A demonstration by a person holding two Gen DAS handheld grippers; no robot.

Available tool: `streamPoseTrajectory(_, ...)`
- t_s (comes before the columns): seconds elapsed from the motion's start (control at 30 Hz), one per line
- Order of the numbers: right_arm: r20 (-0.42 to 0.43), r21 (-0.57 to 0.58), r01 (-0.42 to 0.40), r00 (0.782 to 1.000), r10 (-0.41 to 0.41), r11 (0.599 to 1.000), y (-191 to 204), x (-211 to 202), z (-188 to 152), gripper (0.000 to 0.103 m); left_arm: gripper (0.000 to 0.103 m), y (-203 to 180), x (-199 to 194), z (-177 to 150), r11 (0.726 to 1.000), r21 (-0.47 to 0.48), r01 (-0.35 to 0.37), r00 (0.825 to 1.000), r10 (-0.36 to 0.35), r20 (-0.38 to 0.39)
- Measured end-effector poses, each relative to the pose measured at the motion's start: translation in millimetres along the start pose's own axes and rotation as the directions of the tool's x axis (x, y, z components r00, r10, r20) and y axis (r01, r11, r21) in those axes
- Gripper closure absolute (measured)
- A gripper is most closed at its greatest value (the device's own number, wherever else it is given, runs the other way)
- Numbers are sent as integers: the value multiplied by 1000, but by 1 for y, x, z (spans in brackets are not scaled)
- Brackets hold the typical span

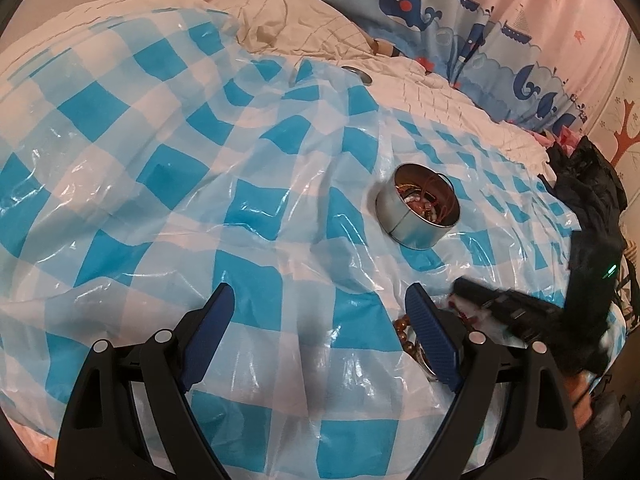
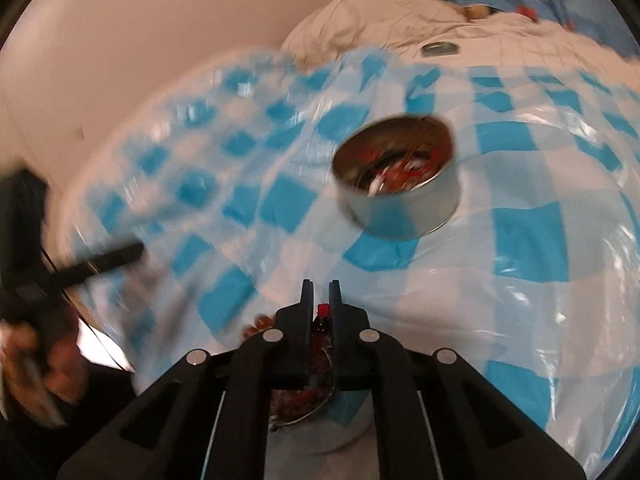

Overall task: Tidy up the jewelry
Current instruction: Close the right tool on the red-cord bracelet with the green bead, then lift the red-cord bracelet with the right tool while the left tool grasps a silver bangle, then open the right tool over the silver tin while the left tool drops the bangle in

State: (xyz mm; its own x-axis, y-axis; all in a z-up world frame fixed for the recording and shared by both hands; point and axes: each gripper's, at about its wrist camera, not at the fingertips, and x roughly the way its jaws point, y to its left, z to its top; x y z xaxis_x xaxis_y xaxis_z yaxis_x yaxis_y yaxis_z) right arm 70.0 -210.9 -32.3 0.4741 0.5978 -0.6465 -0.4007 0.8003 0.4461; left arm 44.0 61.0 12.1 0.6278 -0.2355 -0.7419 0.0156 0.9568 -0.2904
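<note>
A round metal tin (image 1: 418, 210) holding tangled jewelry sits on the blue-and-white checked plastic sheet (image 1: 256, 208); it also shows in the right wrist view (image 2: 396, 176), blurred. My left gripper (image 1: 320, 300) is open and empty above the sheet, left of and nearer than the tin. A brown bead bracelet (image 1: 404, 334) lies beside its right finger. My right gripper (image 2: 321, 292) is shut on a dark red bead bracelet (image 2: 322, 322), which hangs down behind the fingers, in front of the tin. In the left wrist view the right gripper (image 1: 464, 286) is at the lower right.
A metal lid (image 1: 357, 74) lies on the cream bedding behind the sheet, also in the right wrist view (image 2: 440, 48). A whale-print curtain (image 1: 460, 20) hangs at the back. Dark clothing (image 1: 588, 184) is piled at the right edge. Brown beads (image 2: 260, 324) lie left of my right gripper.
</note>
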Motion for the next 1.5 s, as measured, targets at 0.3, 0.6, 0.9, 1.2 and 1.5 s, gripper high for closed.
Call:
streamPoseTrajectory(0.3,253,166,-165,960,120,972,-30,-95,0,95,20,-54,13,-18,970,226,90,996,-84,-36)
streamPoseTrajectory(0.6,316,242,-267,931,185,933,-52,-108,-6,95,20,-121,45,-53,877,480,39,999,-28,-30)
streamPoseTrajectory(0.9,309,260,-285,930,200,922,-55,-105,-9,95,44,-126,70,-49,917,392,80,995,-50,-86)
streamPoseTrajectory(1.2,323,266,-301,923,209,916,-56,-106,-7,95,45,-113,42,-29,936,298,185,982,-184,-33)
streamPoseTrajectory(1.5,349,251,-283,918,187,926,-54,-102,8,95,45,-123,68,59,945,228,236,966,-253,50)
